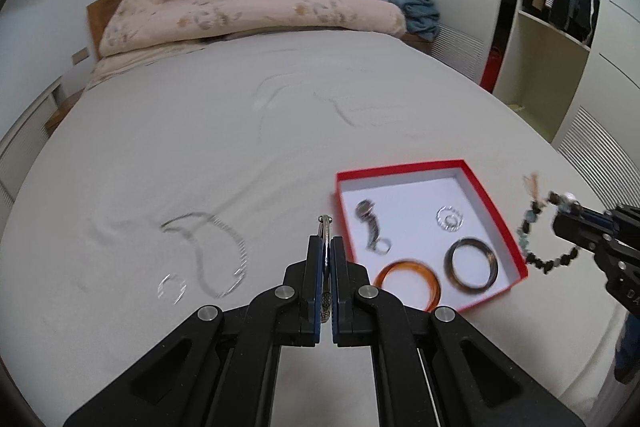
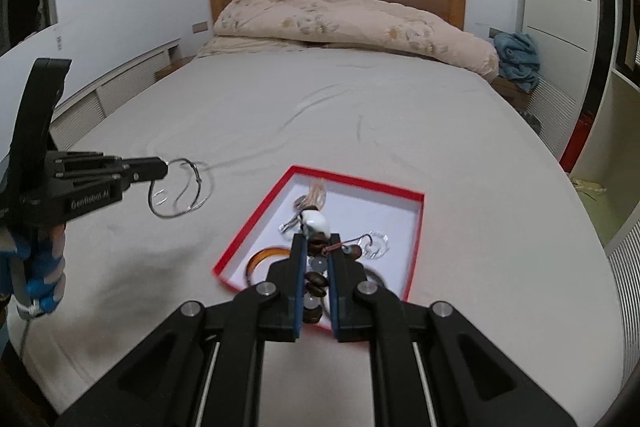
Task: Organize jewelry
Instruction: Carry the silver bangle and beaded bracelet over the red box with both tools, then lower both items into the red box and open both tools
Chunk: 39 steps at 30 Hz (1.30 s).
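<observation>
Left wrist: left claw [image 1: 327,247] clamps silver bangle [image 1: 325,227] edge-on, pointing forward.

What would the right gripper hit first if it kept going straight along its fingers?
Probably the red box: the right gripper, shut on a bead bracelet, points down over the box's near end, so the bracelet or fingertips would likely meet its white floor or the bangles lying there. Depth is unclear.

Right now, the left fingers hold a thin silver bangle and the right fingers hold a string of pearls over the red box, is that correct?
Not quite: the right fingers hold a dark beaded bracelet, not pearls, as the right wrist view shows. The left fingers do hold the silver bangle, beside the red box.
</observation>
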Available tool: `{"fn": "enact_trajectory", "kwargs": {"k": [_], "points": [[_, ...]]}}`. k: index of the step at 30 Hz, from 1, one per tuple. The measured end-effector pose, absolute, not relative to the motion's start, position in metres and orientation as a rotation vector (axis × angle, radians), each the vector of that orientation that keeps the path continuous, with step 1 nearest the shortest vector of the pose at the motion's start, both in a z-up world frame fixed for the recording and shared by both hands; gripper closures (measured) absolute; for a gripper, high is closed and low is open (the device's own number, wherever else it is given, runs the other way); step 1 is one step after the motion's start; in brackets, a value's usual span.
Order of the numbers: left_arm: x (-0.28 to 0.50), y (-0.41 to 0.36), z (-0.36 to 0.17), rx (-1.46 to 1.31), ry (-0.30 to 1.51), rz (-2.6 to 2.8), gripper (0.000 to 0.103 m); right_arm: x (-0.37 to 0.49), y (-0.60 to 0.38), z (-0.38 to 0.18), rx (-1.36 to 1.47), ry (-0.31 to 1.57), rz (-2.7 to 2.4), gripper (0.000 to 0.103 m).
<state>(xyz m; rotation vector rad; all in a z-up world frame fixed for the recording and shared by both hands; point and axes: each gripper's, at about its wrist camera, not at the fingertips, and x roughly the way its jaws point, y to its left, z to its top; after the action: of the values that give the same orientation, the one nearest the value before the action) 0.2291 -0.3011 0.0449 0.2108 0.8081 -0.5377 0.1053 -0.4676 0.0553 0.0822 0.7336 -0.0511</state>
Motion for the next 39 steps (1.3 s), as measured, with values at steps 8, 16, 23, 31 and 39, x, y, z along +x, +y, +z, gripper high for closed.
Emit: {"fn": "enact_trajectory", "kwargs": {"k": [8,16,23,31,39], "points": [[0.253,-0.359,0.017,0.243,0.812,-0.595,0.100,0.148,-0.506,0.035,0.131,0.701,-0.103,0.094],[0.262,-0.381,-0.006,0.287,0.796,-0.614,0.100,0.171,-0.525,0.014,0.152,0.698,-0.135,0.094],[0.269,-0.389,-0.020,0.302,0.793,-0.617,0.100,0.183,-0.530,-0.008,0.170,0.720,-0.150,0.094],[0.272,-0.392,-0.030,0.309,0.807,-0.616,0.100,0.185,-0.530,-0.030,0.177,0.765,-0.150,0.094],[0.269,-0.395,-0.032,0.319,0.812,-0.630,0.100,0.181,-0.530,-0.041,0.184,0.802,-0.158,0.094]]}}
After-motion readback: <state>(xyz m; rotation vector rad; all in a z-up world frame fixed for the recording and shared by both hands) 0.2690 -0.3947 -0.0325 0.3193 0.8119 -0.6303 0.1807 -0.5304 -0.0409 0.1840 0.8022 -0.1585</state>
